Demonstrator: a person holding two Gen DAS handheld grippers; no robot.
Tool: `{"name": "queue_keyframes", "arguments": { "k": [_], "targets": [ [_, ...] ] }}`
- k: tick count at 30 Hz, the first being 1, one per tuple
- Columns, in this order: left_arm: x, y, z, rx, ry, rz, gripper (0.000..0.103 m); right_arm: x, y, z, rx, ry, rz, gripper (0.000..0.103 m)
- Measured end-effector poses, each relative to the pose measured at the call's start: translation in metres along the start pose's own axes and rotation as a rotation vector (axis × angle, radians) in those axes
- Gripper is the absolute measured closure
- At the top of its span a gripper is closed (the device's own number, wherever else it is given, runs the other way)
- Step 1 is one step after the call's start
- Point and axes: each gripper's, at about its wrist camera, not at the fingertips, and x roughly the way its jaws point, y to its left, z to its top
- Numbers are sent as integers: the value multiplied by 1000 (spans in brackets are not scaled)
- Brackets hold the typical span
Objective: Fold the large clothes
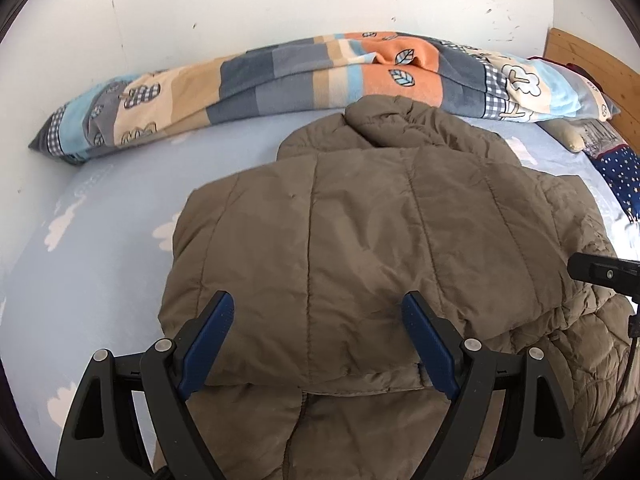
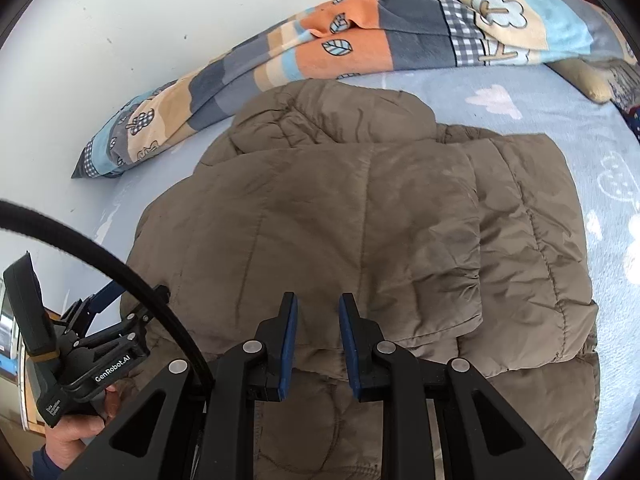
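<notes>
So the big brown puffer jacket point(image 1: 360, 232) is lying on the bed, pretty much in the middle of the light blue cloud-print sheet point(image 1: 92, 248), already folded over itself into a chunky rectangle with the collar end at the far side. My left claw point(image 1: 318, 308) hangs over the near edge of the jacket with its blue pads spread wide, nothing between them. My right claw point(image 2: 318, 308) is over the near edge too, jaws nearly together with just a narrow gap, and I can't see any fabric pinched in there. Along the far wall there's a rolled-up patchwork blanket point(image 1: 280, 76) in orange, grey and blue. Far right, a wooden headboard point(image 1: 592, 64) and a dark starry pillow point(image 1: 620, 176).
</notes>
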Motion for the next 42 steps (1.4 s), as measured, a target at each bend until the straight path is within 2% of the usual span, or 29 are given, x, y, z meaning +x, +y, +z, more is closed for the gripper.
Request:
{"name": "queue_keyframes", "arguments": {
  "k": [8,20,25,29,34,37,42],
  "targets": [
    [-10,-8,-1,76,-40,34,18,-6,14,-1,-39,-14,-4,80],
    [2,-12,-8,98,0,33,18,12,12,-5,-38,25,-28,80],
    [11,-7,-10,62,42,6,18,19,6,-6,-26,38,-24,80],
    [6,-1,-5,34,42,-22,18,18,3,-6,-12,43,-14,79],
    [-6,27,4,-67,22,-45,18,-6,-2,3,20,-14,29,79],
    [-5,44,3,-119,46,-39,18,-16,-10,6,42,-38,13,77],
    [7,61,-8,-167,123,-31,18,-19,-29,5,96,-21,-9,76]
  ]
}}
